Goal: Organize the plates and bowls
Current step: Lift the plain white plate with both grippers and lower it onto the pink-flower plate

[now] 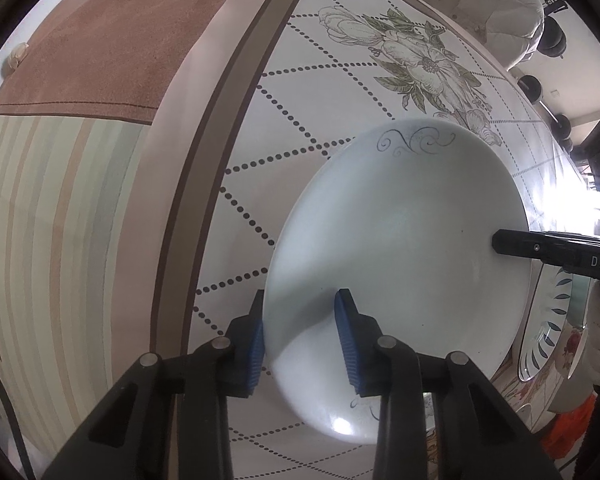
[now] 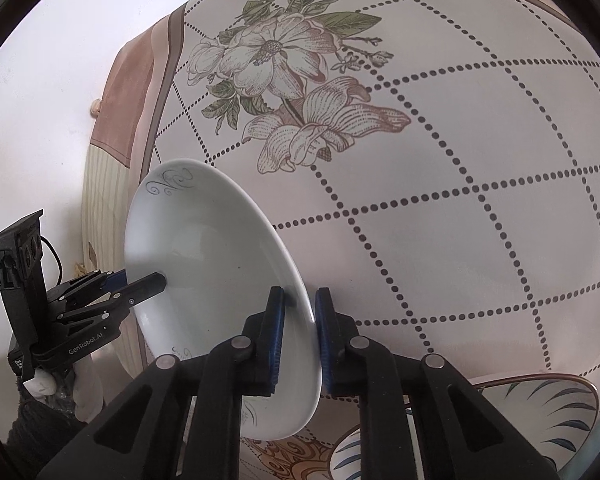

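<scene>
A white plate (image 1: pixel 400 248) with grey swirl marks hangs tilted above the flowered tablecloth (image 1: pixel 320 92). My left gripper (image 1: pixel 300 340) has its blue pads on either side of the plate's near rim. The right gripper's finger (image 1: pixel 540 250) reaches onto the opposite rim. In the right wrist view the same plate (image 2: pixel 204 264) stands nearly on edge, and my right gripper (image 2: pixel 298 340) clamps its rim between the blue pads. The left gripper (image 2: pixel 112 292) holds the far rim. Both grippers hold the plate off the table.
Bowls with blue leaf patterns (image 2: pixel 540 420) sit at the table's lower right, also seen in the left wrist view (image 1: pixel 552 320). A striped and brown cloth (image 1: pixel 60 200) hangs over the table's left edge. A cushioned chair (image 1: pixel 480 4) stands beyond the far side.
</scene>
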A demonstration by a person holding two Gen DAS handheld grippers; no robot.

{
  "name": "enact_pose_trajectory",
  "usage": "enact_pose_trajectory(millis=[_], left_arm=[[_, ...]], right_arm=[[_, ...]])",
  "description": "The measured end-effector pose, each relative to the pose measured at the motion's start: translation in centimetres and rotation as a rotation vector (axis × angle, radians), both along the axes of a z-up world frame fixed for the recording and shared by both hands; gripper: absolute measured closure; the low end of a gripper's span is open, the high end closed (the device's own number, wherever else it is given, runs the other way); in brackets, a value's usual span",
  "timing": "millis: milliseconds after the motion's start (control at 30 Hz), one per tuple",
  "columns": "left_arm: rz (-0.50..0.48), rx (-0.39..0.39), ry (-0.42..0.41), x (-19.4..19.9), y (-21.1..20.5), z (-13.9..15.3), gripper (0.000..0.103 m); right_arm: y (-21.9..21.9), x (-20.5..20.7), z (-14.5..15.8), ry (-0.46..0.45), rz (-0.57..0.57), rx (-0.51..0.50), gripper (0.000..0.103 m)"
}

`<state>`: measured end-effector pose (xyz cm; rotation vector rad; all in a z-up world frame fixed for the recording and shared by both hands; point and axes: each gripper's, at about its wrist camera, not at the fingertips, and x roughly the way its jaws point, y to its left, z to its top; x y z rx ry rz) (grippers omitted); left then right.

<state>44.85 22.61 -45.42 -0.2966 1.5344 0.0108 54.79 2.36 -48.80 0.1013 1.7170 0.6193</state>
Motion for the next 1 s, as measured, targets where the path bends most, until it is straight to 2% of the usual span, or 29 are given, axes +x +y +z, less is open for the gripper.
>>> enact_pose_trajectory(millis=[367,800,1000], left_arm=[[-0.034,0.019,-0.013,0.1,-0.9,2.2,0.075],[-0.100,0.033,-0.049,-1.8,-3.4,5.8,0.075],[-0.152,0.021,-0.057,-3.2,-5.9,6.9,0.075]], right_arm=[[-1.4,-1.7,0.6,0.031,-0.048,0.037,0.085],[-4.3,-3.9,5.5,0.005,-0.110,0.069,0.085],[-8.4,-6.7,7.1,0.019,-0.174,0.087,0.085]])
